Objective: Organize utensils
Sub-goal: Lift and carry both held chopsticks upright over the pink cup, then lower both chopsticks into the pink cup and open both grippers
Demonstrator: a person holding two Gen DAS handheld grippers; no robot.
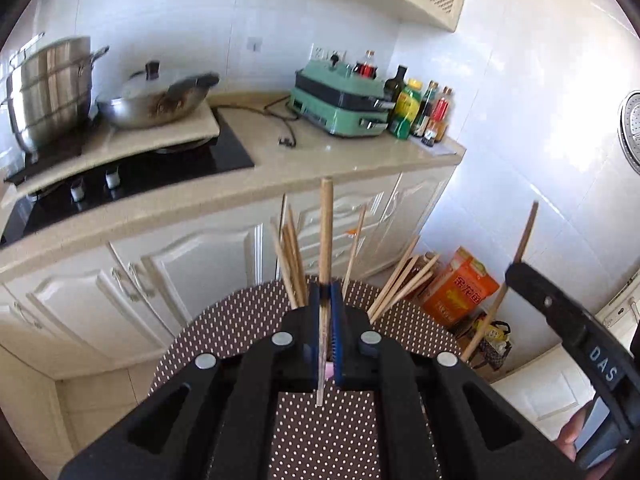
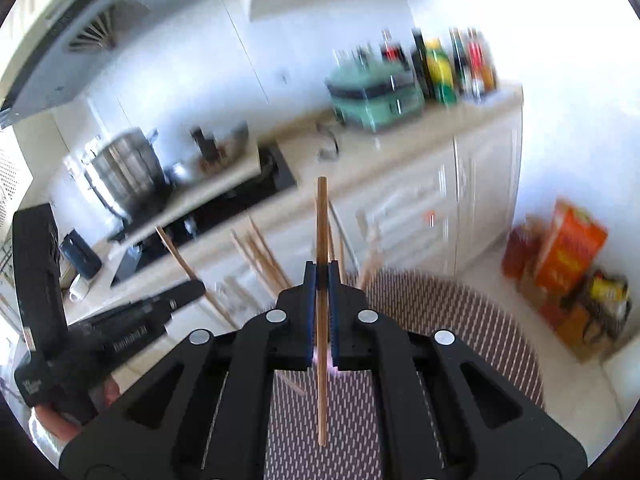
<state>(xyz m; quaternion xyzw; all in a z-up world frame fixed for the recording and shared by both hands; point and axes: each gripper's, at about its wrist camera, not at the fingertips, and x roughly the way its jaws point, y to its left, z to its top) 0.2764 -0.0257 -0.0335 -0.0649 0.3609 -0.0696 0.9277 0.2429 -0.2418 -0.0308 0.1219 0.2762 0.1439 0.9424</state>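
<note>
While the left gripper and right gripper each pinch one chopstick above the dotted table, sorting seems underway; next, each stick needs a holder.

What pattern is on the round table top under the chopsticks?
Brown with small white polka dots; clearest in the left wrist view.

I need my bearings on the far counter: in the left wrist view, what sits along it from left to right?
Tall stainless steel stockpot → lidded steel wok → loose black power cord → mint-green electric grill → cluster of sauce and oil bottles.
</note>
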